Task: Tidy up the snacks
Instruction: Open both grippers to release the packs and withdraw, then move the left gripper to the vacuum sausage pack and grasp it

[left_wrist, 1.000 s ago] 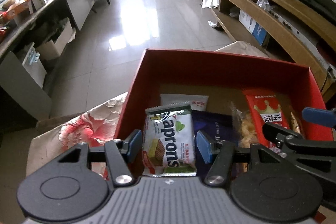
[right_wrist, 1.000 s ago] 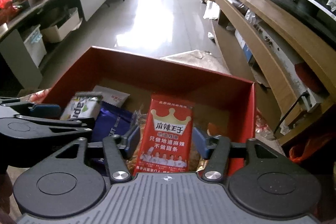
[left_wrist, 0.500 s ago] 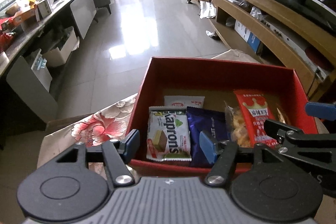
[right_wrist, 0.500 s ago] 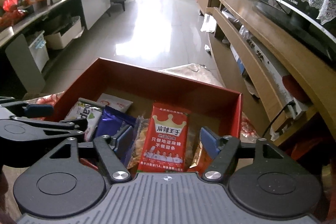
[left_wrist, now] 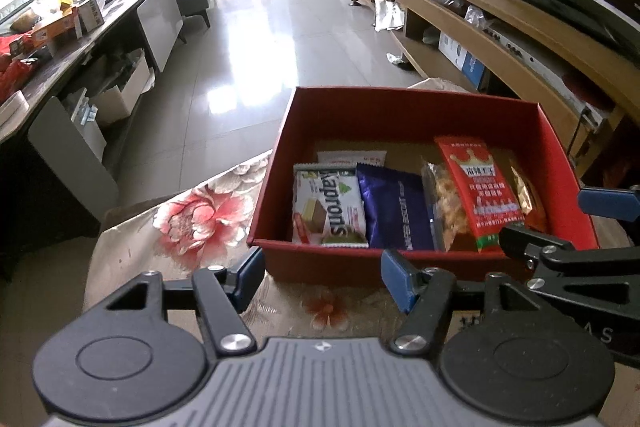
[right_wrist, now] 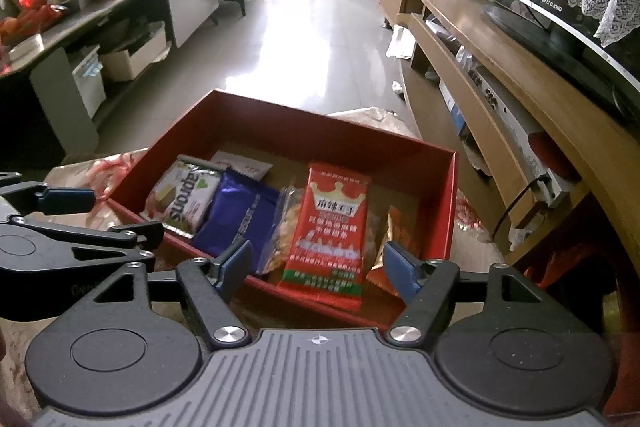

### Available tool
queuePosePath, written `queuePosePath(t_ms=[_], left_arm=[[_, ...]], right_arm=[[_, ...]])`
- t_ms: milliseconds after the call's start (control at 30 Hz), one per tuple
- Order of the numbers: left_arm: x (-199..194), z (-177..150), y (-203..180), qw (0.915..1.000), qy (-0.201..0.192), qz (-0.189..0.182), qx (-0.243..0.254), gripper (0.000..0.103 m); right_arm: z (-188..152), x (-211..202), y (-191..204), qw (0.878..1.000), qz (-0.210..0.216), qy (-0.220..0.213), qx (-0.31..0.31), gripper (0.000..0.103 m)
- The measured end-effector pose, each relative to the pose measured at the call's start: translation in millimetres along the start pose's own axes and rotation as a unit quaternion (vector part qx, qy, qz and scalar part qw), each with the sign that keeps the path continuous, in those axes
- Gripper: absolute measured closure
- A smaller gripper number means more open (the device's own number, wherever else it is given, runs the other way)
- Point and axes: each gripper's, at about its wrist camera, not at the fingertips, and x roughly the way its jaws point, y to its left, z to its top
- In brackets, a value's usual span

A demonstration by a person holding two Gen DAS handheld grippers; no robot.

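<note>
A red cardboard box [left_wrist: 400,99] stands on a flower-patterned tablecloth [left_wrist: 180,219]. Inside lie a green-and-white Kaprons wafer pack [left_wrist: 328,205], a purple pack [left_wrist: 396,211], a clear bag of yellow snacks [left_wrist: 444,203], a red pack with a crown [left_wrist: 478,183] and a white packet [left_wrist: 352,158] at the back. My left gripper [left_wrist: 322,279] is open and empty, just short of the box's near wall. My right gripper [right_wrist: 318,267] is also open, above the near wall [right_wrist: 320,299], with the red crown pack [right_wrist: 332,227] lying beyond it, untouched.
A long wooden TV cabinet [left_wrist: 500,39] runs along the right. A dark counter [left_wrist: 60,39] loaded with clutter runs along the left, with glossy tiled floor [left_wrist: 280,39] between them. The table's left edge [left_wrist: 96,247] is close to the box.
Both grippers pulled back from inside the box and rose a little, their jaws widening. The Kaprons pack and the red crown pack, earlier between the pads, now lie free in the box.
</note>
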Motion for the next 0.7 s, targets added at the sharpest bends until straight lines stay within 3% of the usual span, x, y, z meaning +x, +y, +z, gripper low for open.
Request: queuePosePath(t_ms=[367, 700], left_arm=[[-14, -27, 4, 0.9999, 0.011, 0.002, 0.007, 0.035], [-15, -61, 3, 0.9987, 0.050, -0.009, 0.008, 0.035]], right_arm=[[-20, -13, 12, 1.000, 0.005, 0.013, 0.000, 0.025], [-48, -19, 24, 0.999, 0.003, 0.045, -0.012, 0.025]])
